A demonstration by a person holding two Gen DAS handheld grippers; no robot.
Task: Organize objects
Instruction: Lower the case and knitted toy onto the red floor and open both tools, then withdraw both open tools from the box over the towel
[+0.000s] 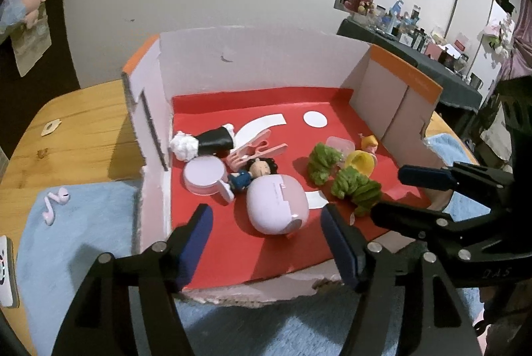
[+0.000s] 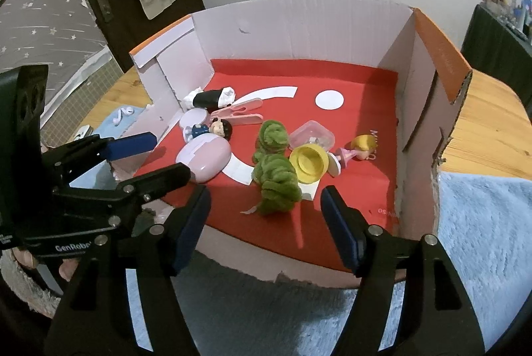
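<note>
An open cardboard box with a red floor holds a lilac earbud case, two green fuzzy pieces, a yellow cup, a dark-haired figurine, a pink clip and a black-and-white tube. My left gripper hovers open over the box's torn front edge, the case lying beyond its fingers. My right gripper is open too, above the front edge near the green pieces. Nothing is held. Each gripper shows in the other's view: right gripper, left gripper.
The box stands on a wooden table with a blue fluffy mat around it. Pink earbuds lie on the mat left of the box. A blonde figurine and a clear tub are inside. The box walls rise at left, back and right.
</note>
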